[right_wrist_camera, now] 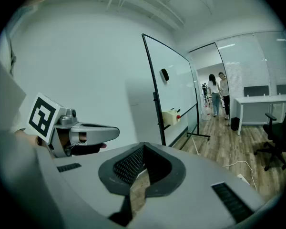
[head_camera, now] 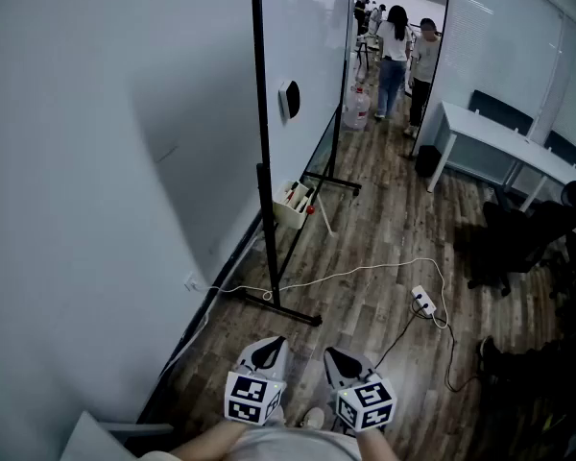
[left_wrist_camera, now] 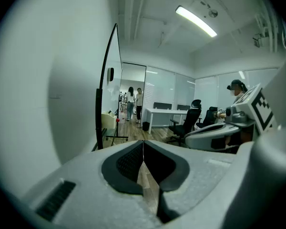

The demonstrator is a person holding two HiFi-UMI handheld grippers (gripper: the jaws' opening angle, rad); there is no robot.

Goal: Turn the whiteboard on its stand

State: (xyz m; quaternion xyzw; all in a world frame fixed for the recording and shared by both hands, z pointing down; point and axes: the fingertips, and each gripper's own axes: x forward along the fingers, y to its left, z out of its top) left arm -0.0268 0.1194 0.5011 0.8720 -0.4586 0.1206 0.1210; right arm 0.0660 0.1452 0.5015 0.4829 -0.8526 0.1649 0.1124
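Whiteboard ahead, both grippers idle

The whiteboard stands edge-on beside the wall on its stand, well apart from the left gripper and right gripper, both closed tight on nothing. Best to step closer, open one, grip the black side frame and swing gently.

The whiteboard stands on its stand just beside the wall at the left, with a box low on it, a power strip on the floor to its right, and a desk and 2 people farther behind.
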